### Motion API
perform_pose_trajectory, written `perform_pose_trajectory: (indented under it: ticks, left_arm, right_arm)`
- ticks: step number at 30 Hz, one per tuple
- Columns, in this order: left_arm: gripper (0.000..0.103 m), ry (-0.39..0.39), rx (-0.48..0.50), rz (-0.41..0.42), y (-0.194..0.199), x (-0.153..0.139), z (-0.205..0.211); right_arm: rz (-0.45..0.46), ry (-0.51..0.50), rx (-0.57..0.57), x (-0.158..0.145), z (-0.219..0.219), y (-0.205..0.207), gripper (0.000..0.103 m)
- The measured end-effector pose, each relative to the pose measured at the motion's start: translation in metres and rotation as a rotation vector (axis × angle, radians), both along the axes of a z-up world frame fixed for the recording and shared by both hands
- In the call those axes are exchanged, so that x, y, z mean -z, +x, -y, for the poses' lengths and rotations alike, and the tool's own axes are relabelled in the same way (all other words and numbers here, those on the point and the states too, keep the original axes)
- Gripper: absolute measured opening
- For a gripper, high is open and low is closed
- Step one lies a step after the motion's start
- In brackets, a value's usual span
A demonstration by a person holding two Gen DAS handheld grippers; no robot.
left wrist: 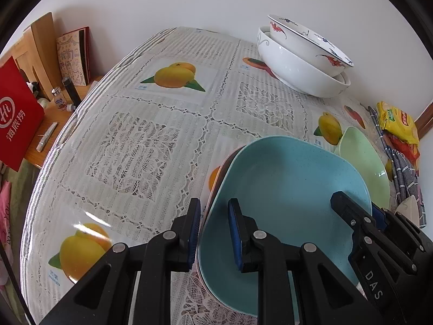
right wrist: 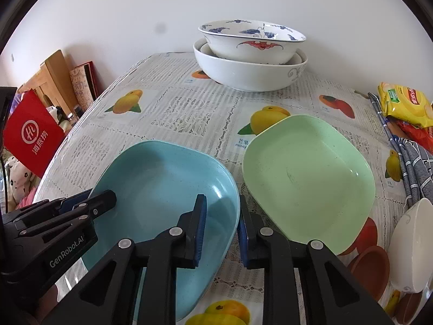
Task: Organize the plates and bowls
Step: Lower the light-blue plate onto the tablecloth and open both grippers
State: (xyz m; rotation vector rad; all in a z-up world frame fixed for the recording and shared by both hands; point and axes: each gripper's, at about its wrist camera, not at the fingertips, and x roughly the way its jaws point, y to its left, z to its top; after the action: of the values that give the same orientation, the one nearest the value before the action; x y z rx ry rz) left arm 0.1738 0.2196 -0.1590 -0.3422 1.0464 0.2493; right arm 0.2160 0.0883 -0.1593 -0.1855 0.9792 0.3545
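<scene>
Step in hand: stacking the plates. The blue square plastic plate sits near the front edge of the tabletop, and I judge it is being set down on a pinkish plate, of which only a strip of rim shows beneath it.
Left claw: the left gripper straddles the blue plate's left rim, one pad outside and one inside. The jaws are narrow and appear to pinch the rim, so I read it as gripping.
Right claw: the right gripper straddles the opposite rim. The outer pad is against the edge, while the inner pad stands clear of the plate wall. The jaws are slightly apart and are not clamping.
Other task things: the pale green square plastic plate lies just beside the blue one, toward the right edge. The nested white ceramic bowls stand at the far edge. A small white bowl sits at the front right corner.
Next move: probably free the left claw too and back both grippers off the rim. Then take the green plate by its rim and lay it squarely on the blue one.
Care needed: the rims are thin and slick, so the plate must be settled flat before letting go.
</scene>
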Motion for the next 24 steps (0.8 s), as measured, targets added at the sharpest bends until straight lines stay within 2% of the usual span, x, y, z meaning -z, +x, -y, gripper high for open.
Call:
perform_pose_trajectory:
  ticks: [3,5,10,19,24]
  left_arm:
    - [0.02,0.003,0.003,-0.013,-0.001,-0.001,0.0]
    - [0.021,0.009,0.004,-0.022,-0.003,-0.002,0.0]
    - [0.046,0.038,-0.01,0.008,-0.014,-0.016,-0.001]
    - [0.047,0.053,0.005,0.051,-0.031,-0.044,0.015]
    - [0.048,0.055,0.033,0.086,-0.036,-0.061,0.036]
  right_arm:
    - [-0.003,0.009,0.001,0.0,0.002,-0.001,0.024]
    - [0.002,0.023,0.004,-0.004,0.004,-0.003,0.029]
    - [0.023,0.035,0.006,-0.014,0.008,-0.012,0.036]
    - [0.078,0.055,0.024,-0.04,0.029,-0.037,0.051]
    - [0.113,0.062,0.075,-0.054,0.059,-0.048,0.052]
